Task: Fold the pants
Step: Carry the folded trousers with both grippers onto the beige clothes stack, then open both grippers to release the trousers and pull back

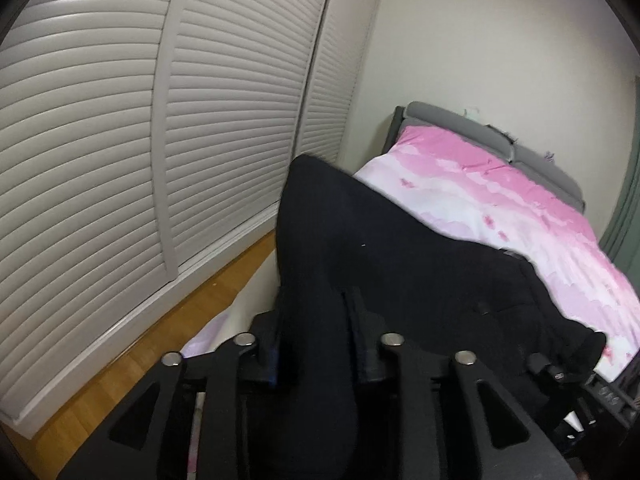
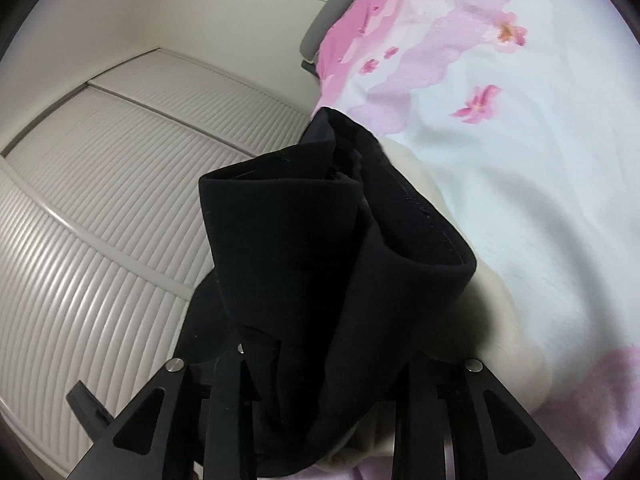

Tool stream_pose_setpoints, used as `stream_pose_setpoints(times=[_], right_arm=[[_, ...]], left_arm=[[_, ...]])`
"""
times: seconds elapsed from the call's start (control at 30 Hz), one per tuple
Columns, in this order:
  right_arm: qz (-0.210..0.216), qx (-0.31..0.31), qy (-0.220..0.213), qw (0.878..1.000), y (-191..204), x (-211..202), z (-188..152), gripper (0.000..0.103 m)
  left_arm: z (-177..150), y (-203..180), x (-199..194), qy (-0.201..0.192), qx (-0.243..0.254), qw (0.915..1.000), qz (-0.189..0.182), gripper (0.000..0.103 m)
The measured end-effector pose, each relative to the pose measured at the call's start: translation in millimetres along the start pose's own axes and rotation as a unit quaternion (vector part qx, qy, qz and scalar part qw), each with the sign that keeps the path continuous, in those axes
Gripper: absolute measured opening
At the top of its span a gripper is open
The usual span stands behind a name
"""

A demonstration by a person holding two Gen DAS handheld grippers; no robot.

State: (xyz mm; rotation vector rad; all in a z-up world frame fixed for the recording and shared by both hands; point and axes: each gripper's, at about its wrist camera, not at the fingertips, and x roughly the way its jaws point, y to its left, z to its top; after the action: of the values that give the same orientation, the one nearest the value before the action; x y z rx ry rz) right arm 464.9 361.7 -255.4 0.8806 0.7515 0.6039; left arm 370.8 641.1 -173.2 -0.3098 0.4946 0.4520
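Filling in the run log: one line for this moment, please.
phase: folding | left gripper: on black pants | right gripper: on pants | surface: pink floral bedspread

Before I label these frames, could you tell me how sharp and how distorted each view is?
Left wrist view: slight motion softness, fisheye bows the louvred doors, black pants lose detail. Right wrist view: similarly curved, pants nearly featureless black, pink bedding bright and soft.

Home bedroom: bed [image 1: 500, 200], floral duvet [image 2: 520, 140], louvred wardrobe doors [image 1: 120, 140]
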Motion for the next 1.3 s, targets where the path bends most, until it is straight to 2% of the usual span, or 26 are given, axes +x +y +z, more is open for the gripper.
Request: stream_pose_setpoints(times=[0.07, 0.13, 0.2, 0.23, 0.27, 0.3, 0.33, 0.43, 0.5, 0.57, 0.63, 0.7, 0.73, 0.77, 0.8, 0.83, 0.87, 0.9, 0.97, 1.03, 1.1, 1.3], right_arm=[[-0.011, -0.011, 0.006, 1.000, 1.7, 0.2, -6.1, 0.032], [-0.023, -0.022, 0.012, 0.999, 3.8, -4.1, -9.9, 0.039], [-0.034, -0.030, 0.012, 0.999, 5.8, -12.0, -12.6, 0.041], [-0.037, -0.031, 0.011, 0.999, 6.5, -14.6, -13.4, 0.041], [-0.036, -0.030, 0.013, 0.999, 6.3, -15.1, -12.9, 0.041], [-0.031, -0.026, 0.022, 0.999, 7.1, -13.3, -13.3, 0.031], [-0.028, -0.025, 0.029, 0.999, 12.0, -13.8, -13.9, 0.027], [-0.020, -0.031, 0.036, 0.999, 24.2, -20.2, -15.1, 0.020], [-0.020, -0.030, 0.039, 0.999, 29.7, -19.3, -14.1, 0.020], [-0.019, -0.016, 0.044, 0.999, 27.1, -20.3, -17.4, 0.020], [-0.021, -0.003, 0.048, 0.999, 21.4, -21.2, -21.0, 0.020], [-0.021, -0.008, 0.049, 0.999, 20.7, -22.7, -22.6, 0.021], [-0.020, -0.011, 0.053, 0.998, 20.5, -21.9, -20.1, 0.025], [-0.028, -0.012, 0.057, 0.998, 20.1, -22.1, -16.7, 0.027], [-0.038, -0.015, 0.060, 0.997, 21.8, -23.6, -13.9, 0.038], [-0.051, -0.021, 0.058, 0.997, 23.1, -29.6, -12.4, 0.050], [-0.062, -0.030, 0.049, 0.996, 24.5, -36.1, -9.5, 0.057], [-0.067, -0.036, 0.042, 0.996, 26.4, -40.1, -6.0, 0.064], [-0.070, -0.056, 0.032, 0.995, 32.1, -54.8, -1.2, 0.066], [-0.064, -0.077, 0.041, 0.994, 40.5, -67.4, 3.2, 0.066], [-0.060, -0.105, 0.039, 0.992, 49.8, -84.8, 6.1, 0.066], [-0.093, -0.238, 0.015, 0.967, 81.4, -165.2, 13.1, 0.066]], left_arm=[[-2.4, 0.5, 1.0, 0.001, 0.011, 0.9999, 0.012, 0.041], [-1.8, 2.1, -2.2, -0.002, 0.019, 0.9995, 0.026, 0.050], [-1.3, 4.2, -6.5, -0.003, 0.016, 0.9986, 0.049, 0.075], [-1.3, 6.6, -9.4, -0.004, 0.008, 0.9985, 0.054, 0.076], [-1.3, 8.3, -11.4, -0.003, 0.003, 0.9987, 0.051, 0.076], [-1.2, 9.1, -12.4, 0.000, 0.003, 0.9987, 0.051, 0.076], [-1.0, 8.0, -13.2, 0.002, 0.007, 0.9986, 0.052, 0.076], [2.8, 5.9, -9.0, 0.005, 0.017, 0.9983, 0.056, 0.073], [7.4, 4.3, -2.5, 0.007, 0.020, 0.9985, 0.050, 0.050], [11.5, 1.1, 2.0, 0.015, 0.027, 0.9988, 0.038, 0.034], [15.2, -7.2, 3.2, 0.011, 0.050, 0.9972, 0.055, 0.034], [17.4, -9.7, 2.6, 0.014, 0.051, 0.9971, 0.055, 0.035], [17.8, -9.1, 0.8, 0.015, 0.046, 0.9974, 0.052, 0.035], [17.4, -7.6, -3.2, 0.014, 0.039, 0.9979, 0.050, 0.039], [17.2, -6.7, -7.0, 0.013, 0.035, 0.9979, 0.052, 0.055], [16.1, -6.3, -12.8, 0.009, 0.033, 0.9978, 0.056, 0.064], [14.3, -6.3, -20.8, 0.001, 0.031, 0.9977, 0.061, 0.076], [13.2, -6.7, -26.7, -0.005, 0.029, 0.9975, 0.065, 0.079], [8.4, -7.8, -42.8, -0.008, 0.022, 0.9976, 0.065, 0.079], [2.3, -12.3, -59.4, -0.008, 0.018, 0.9978, 0.064, 0.079], [-4.9, -21.4, -79.4, -0.008, 0.021, 0.9974, 0.068, 0.086], [-35.0, -67.6, -159.2, -0.016, 0.050, 0.9959, 0.074, 0.100]])
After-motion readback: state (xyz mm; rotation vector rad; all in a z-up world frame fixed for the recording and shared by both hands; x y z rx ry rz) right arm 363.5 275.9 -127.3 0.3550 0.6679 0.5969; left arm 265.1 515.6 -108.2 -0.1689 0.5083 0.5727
